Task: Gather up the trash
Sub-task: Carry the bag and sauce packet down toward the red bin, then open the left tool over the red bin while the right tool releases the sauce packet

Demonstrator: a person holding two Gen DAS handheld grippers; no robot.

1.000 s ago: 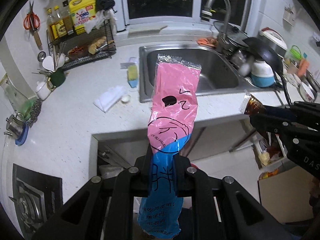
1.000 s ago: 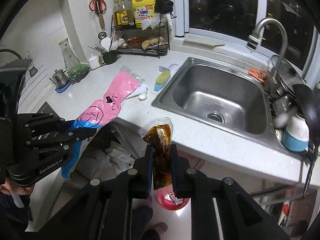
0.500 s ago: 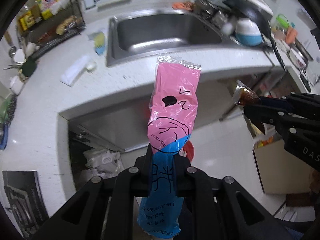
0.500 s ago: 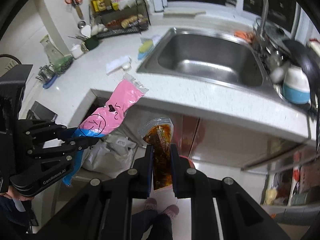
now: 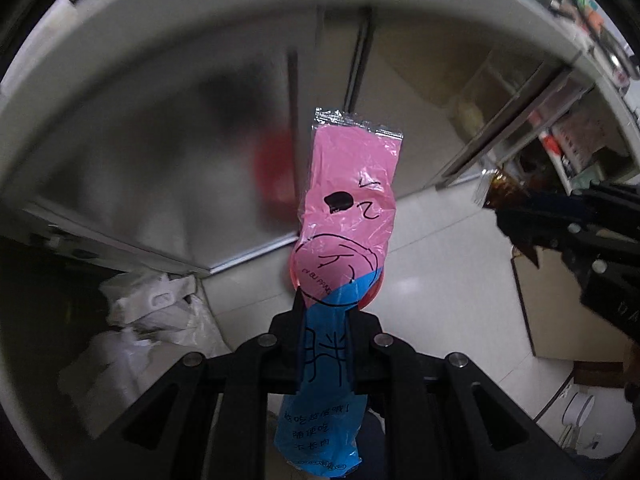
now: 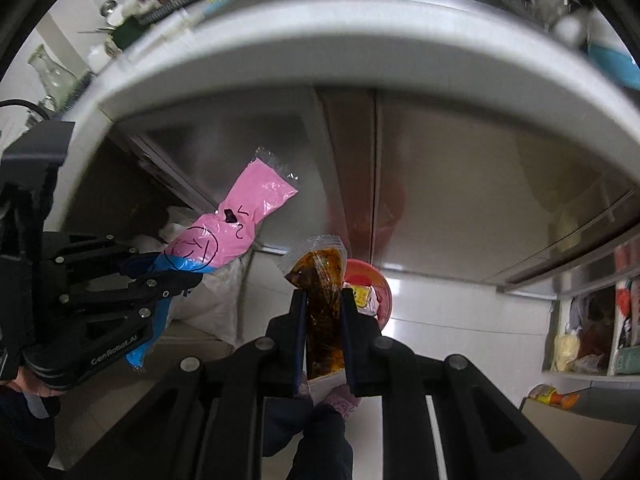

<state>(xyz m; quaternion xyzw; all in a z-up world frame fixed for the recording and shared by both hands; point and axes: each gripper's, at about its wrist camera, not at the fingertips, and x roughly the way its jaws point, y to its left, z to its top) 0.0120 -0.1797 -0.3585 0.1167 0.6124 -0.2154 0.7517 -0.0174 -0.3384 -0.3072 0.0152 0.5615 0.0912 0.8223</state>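
My left gripper (image 5: 325,300) is shut on a pink and blue plastic wrapper (image 5: 348,216) that stands up between its fingers. In the right wrist view the same wrapper (image 6: 236,216) sticks out of the left gripper (image 6: 192,276) at the left. My right gripper (image 6: 323,296) is shut on a clear sauce packet (image 6: 322,280) with dark brown residue; in the left wrist view that packet (image 5: 500,192) shows at the right edge. A red bin (image 6: 374,286) with trash in it sits on the floor just behind the right fingers; in the left wrist view the bin (image 5: 370,296) is mostly hidden behind the wrapper.
The curved white counter edge (image 6: 360,52) now arches overhead, with steel cabinet doors (image 6: 460,184) below it. White plastic bags (image 5: 136,320) lie in the open cabinet at the left. A cardboard box (image 5: 556,312) stands at the right. A person's slippered feet (image 6: 340,400) are below.
Both grippers have dropped from above the counter and sink to below its edge, tilting down toward the floor. Each keeps its hold. The red bin now looks closer.
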